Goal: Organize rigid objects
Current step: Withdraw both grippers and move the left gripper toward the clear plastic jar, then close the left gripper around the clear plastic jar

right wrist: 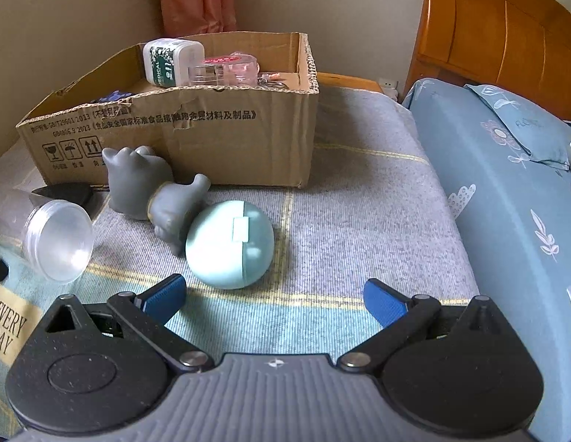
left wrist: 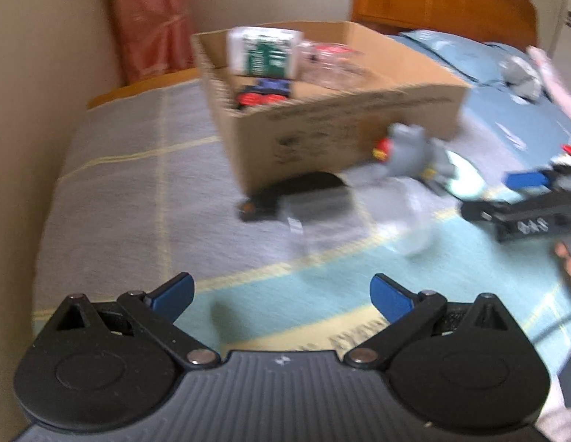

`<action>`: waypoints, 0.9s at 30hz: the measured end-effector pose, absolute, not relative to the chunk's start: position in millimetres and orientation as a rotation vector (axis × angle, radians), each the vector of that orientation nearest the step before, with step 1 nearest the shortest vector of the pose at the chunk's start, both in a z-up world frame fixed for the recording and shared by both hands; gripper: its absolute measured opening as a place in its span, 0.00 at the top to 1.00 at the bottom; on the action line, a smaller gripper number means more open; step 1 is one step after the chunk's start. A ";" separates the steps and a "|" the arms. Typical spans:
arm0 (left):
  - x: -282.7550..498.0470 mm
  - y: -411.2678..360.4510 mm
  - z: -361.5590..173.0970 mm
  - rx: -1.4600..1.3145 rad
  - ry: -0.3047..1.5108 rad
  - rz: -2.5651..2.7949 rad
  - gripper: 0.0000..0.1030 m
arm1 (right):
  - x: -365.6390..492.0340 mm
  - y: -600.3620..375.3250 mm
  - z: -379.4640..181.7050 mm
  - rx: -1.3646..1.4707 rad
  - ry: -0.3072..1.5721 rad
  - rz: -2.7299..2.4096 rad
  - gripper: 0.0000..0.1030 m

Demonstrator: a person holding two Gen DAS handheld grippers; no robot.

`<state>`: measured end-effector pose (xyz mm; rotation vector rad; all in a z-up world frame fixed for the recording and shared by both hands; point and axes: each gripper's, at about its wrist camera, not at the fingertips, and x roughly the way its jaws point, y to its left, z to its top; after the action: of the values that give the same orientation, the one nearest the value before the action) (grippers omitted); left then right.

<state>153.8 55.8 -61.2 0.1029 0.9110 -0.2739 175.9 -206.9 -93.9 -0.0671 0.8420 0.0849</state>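
A cardboard box stands on the bed and holds a white and green bottle, clear plastic cases and small toys. In front of it lie a grey toy figure, a pale green egg-shaped case, a clear plastic jar on its side and a black object. My right gripper is open and empty, just short of the egg case. My left gripper is open and empty, back from the jar and the box. The left view is blurred.
A blue quilt with a flower print lies to the right, a wooden headboard behind it. A wall and a pink curtain stand behind the box. The right gripper's body shows at the right of the left wrist view.
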 end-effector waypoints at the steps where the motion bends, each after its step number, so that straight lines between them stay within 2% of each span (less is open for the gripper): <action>1: 151.1 50.4 -63.9 0.103 0.917 -0.287 0.02 | 175.4 -206.9 -94.0 -0.068 0.840 0.086 0.00; 9: 151.2 16.6 -83.2 0.115 0.890 -0.258 0.01 | 173.1 -207.7 -94.7 -0.070 0.832 0.092 0.00; 25: 169.5 2.4 -65.1 0.050 0.834 -0.161 0.01 | 176.9 -211.1 -95.1 -0.112 0.809 0.191 0.00; 27: 172.7 3.0 -62.0 0.043 0.829 -0.168 0.06 | 182.2 -209.8 -94.3 -0.126 0.816 0.222 0.00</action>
<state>172.7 3.0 -62.0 0.0429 0.8287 -0.1681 182.2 -209.8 -94.3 -0.1257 0.8162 0.2222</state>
